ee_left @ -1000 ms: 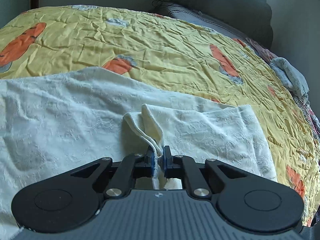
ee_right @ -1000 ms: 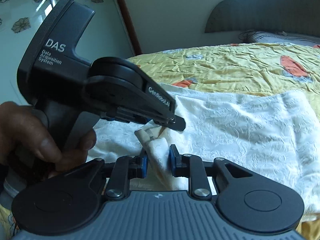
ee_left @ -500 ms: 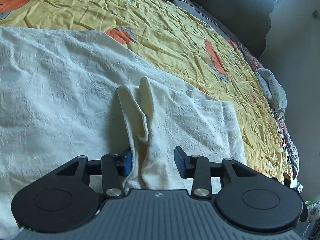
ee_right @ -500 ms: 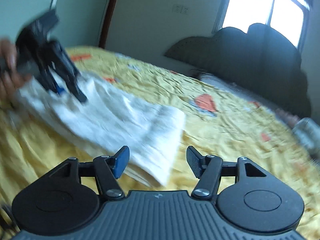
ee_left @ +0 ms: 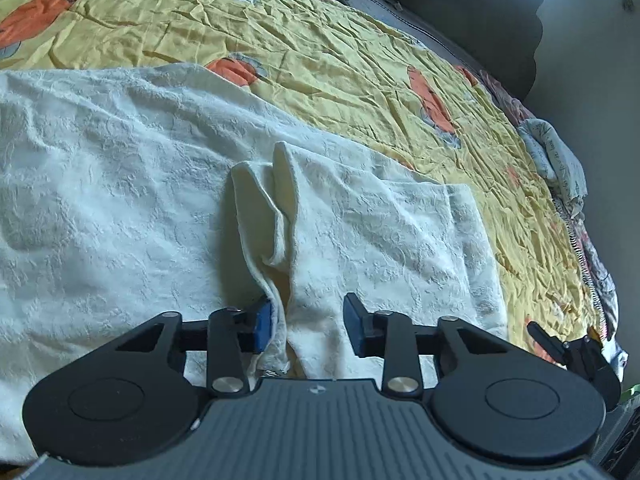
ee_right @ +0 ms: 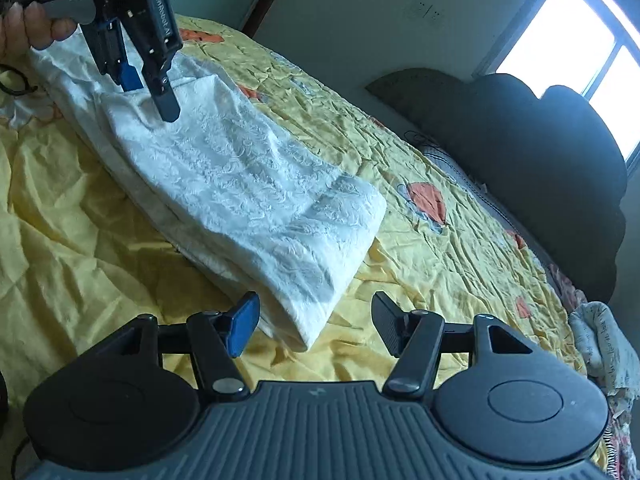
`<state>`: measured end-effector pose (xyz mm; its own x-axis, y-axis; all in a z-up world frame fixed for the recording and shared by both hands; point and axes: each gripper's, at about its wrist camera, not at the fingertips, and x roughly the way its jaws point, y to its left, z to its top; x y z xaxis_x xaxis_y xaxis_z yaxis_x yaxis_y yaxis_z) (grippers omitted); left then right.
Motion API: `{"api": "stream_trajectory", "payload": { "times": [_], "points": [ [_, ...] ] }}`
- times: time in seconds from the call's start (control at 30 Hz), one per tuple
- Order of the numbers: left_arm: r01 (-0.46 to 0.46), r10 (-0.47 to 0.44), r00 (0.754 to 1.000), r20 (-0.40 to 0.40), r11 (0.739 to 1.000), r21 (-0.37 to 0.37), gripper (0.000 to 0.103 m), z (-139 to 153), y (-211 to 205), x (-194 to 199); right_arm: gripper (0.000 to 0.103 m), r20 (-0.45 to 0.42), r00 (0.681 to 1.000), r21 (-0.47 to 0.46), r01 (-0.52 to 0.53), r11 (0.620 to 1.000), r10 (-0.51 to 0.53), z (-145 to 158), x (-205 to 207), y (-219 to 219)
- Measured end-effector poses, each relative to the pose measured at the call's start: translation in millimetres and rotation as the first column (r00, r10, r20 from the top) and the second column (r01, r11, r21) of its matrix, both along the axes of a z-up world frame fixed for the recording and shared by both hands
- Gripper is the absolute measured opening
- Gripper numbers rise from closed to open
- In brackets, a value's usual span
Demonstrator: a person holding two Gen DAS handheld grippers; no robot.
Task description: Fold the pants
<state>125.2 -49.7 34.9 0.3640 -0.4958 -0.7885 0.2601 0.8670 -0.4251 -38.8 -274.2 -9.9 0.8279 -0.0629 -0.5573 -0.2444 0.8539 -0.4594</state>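
White textured pants [ee_left: 120, 200] lie folded lengthwise on the yellow bedsheet [ee_left: 320, 60]. In the left wrist view a raised fold of the fabric [ee_left: 276, 216] runs into my left gripper [ee_left: 309, 328]. Its jaws are closing with the fold between them. The left blue pad [ee_left: 264, 326] touches the cloth and the other pad stands apart. In the right wrist view my right gripper [ee_right: 314, 328] is open just above the near corner of the pants [ee_right: 248, 200]. That corner lies between its fingers without touching the pads. A hand [ee_right: 24, 20] holds the left gripper [ee_right: 150, 92] at the far end.
A dark padded headboard [ee_right: 540, 160] stands along the bed's far side under a bright window [ee_right: 580, 40]. A crumpled printed cloth [ee_right: 608, 340] lies at the bed's right edge. Bare wrinkled sheet [ee_right: 80, 240] spreads on both sides of the pants.
My left gripper let go of the pinched fold and its jaws spread, then narrowed a little. My right gripper released the cloth, rolled and swung away to the other end of the pants, jaws wide.
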Motion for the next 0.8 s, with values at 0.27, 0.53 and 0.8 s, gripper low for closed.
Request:
{"api": "stream_trajectory", "payload": {
  "times": [0.27,0.53,0.8],
  "points": [
    [0.014,-0.015,0.999,0.038,0.999,0.043,0.014,-1,3,-2,0.053,-0.001,1.0,0.024,0.029,0.999,-0.029,3,5,-2],
    [0.021,-0.031,0.994,0.106,0.995,0.102,0.01,3,-3,-7,0.014,-0.026,0.999,-0.005,-0.023,1.0,0.023,0,14,4],
    [0.013,-0.036,0.989,0.142,0.987,0.159,0.01,-2,4,-11,0.013,-0.029,0.999,-0.042,-0.029,0.999,0.028,-12,-4,6]
  ]
}}
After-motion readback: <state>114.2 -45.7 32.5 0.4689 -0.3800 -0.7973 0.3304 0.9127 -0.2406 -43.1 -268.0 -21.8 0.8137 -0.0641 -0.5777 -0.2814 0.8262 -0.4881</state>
